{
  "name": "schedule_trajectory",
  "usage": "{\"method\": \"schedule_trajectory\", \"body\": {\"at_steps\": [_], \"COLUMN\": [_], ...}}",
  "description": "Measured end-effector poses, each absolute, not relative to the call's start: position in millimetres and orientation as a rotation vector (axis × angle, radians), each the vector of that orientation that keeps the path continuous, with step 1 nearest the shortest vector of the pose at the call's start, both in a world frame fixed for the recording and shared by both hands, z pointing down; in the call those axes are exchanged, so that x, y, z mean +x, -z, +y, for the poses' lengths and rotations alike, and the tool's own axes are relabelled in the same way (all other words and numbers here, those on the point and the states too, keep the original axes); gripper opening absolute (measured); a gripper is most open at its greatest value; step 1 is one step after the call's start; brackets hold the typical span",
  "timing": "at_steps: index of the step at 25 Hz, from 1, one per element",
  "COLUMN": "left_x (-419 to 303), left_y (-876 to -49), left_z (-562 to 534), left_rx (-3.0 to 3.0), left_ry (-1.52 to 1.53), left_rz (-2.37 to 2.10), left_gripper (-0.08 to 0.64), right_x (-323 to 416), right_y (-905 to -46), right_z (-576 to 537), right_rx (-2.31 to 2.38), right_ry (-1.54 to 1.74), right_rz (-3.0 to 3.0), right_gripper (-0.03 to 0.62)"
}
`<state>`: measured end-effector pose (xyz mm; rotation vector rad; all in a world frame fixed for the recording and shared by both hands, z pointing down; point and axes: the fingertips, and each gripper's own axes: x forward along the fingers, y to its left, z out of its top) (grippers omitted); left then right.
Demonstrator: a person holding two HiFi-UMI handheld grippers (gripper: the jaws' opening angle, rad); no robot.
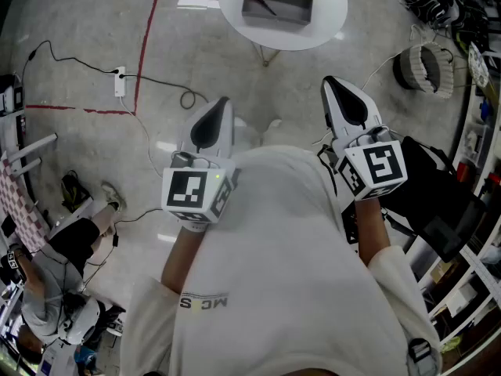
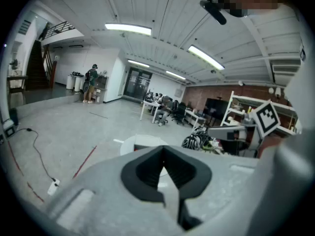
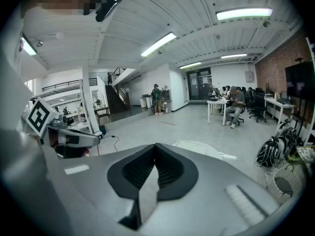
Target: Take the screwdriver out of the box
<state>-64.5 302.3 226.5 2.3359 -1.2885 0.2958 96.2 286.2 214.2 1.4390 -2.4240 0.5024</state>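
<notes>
A grey open box (image 1: pixel 278 5) stands on a round white table (image 1: pixel 329 14) at the top of the head view. A red-handled screwdriver (image 1: pixel 261 1) lies inside it. My left gripper (image 1: pixel 215 114) and right gripper (image 1: pixel 338 92) are held close to my chest, well short of the table, pointing toward it. Both are shut with nothing between the jaws. In the left gripper view the left gripper (image 2: pixel 165 163) has its pads meeting at the tip, with the table (image 2: pixel 132 142) just beyond. In the right gripper view the right gripper (image 3: pixel 155 168) looks the same, with the table (image 3: pixel 197 146) ahead.
A red tape line (image 1: pixel 149 37), a white power strip (image 1: pixel 120 81) and its black cable lie on the floor to the left. Bags and helmets (image 1: pixel 430 6) and a round basket (image 1: pixel 427 69) sit at the upper right, beside shelves. A person (image 1: pixel 55 272) crouches at the lower left.
</notes>
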Motion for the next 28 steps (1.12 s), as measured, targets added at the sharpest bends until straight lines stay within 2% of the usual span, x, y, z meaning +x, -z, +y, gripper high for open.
{"method": "schedule_trajectory", "body": {"at_steps": [8,17,23,28], "left_x": [-16,21,51,56], "left_y": [-195,-205,-219,-225], "left_z": [373,416,405,355], "left_rx": [2.397,2.383,2.371,2.382], "left_ry": [-0.323,-0.401,-0.438,-0.442], "left_rz": [-1.276,-1.288,-1.267,-1.225], "left_gripper": [0.002,0.002,0.002,0.002], "right_x": [121,160,190,196], "right_y": [-198,-190,-205,-218], "right_z": [369,413,402,347], "right_rx": [1.387,1.398,1.397,1.456], "right_ry": [-0.499,-0.545,-0.517,-0.514], "right_rz": [-2.494,-2.648,-2.605,-2.546], "right_gripper": [0.002,0.000,0.000,0.000]}}
